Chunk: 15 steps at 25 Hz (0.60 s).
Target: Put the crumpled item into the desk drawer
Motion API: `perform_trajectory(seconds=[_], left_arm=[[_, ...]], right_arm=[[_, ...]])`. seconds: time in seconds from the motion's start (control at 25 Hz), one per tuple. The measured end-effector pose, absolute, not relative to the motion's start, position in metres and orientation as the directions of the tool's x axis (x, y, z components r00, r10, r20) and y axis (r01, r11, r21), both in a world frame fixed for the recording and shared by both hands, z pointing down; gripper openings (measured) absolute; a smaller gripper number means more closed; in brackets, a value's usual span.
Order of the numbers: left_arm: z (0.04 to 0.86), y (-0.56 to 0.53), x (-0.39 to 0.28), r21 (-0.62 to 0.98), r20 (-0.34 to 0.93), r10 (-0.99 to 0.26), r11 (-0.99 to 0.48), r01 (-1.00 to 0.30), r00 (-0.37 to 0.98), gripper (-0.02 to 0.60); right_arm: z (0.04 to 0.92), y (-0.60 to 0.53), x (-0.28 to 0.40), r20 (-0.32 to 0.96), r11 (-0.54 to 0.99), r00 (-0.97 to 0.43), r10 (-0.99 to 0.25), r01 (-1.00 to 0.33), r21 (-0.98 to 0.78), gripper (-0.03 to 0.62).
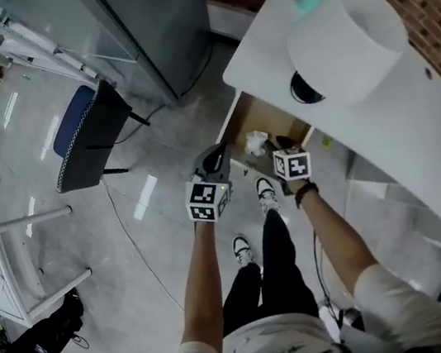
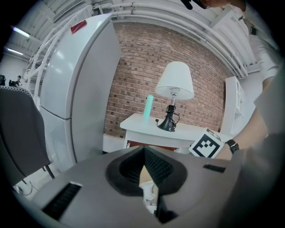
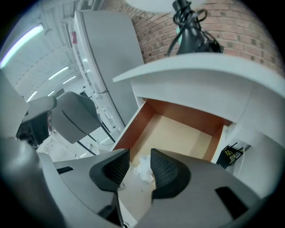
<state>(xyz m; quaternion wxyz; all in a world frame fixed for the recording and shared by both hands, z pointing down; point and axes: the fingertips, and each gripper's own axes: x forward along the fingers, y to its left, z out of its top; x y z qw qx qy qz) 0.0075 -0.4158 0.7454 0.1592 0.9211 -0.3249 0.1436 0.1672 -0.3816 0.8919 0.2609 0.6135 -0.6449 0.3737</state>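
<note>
1. The drawer (image 3: 178, 133) is pulled out from under the desk (image 1: 266, 46) top, and bare floor is left far and right of the wad.
2. The wad (image 3: 143, 168) lies in the drawer, near its left wall.
3. The right tool (image 3: 139, 153) is held open above the wad, apart from it.
4. The left tool (image 2: 144, 150) is closed, empty, beside the drawer's near left corner.

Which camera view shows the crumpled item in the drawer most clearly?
The right gripper view: the crumpled item lies on the drawer floor, large and clear between the jaws. The head view shows it only small, inside the drawer. The left gripper view shows just a white sliver behind its jaws.
</note>
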Motion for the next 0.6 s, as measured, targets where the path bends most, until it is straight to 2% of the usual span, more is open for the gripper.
perform_trajectory(seconds=[0.24, 0.6], left_arm=[[0.697, -0.394, -0.002, 0.198, 0.396, -0.575, -0.708, -0.678, 0.716, -0.002], [0.576, -0.372, 0.01, 0.146, 0.336, -0.623, -0.706, -0.693, 0.706, -0.002]], right_arm=[[0.807, -0.364, 0.164, 0.714, -0.035, -0.095, -0.693, -0.986, -0.165, 0.141], [0.642, -0.338, 0.166, 0.532, 0.019, -0.06, -0.844, -0.996, -0.083, 0.124]])
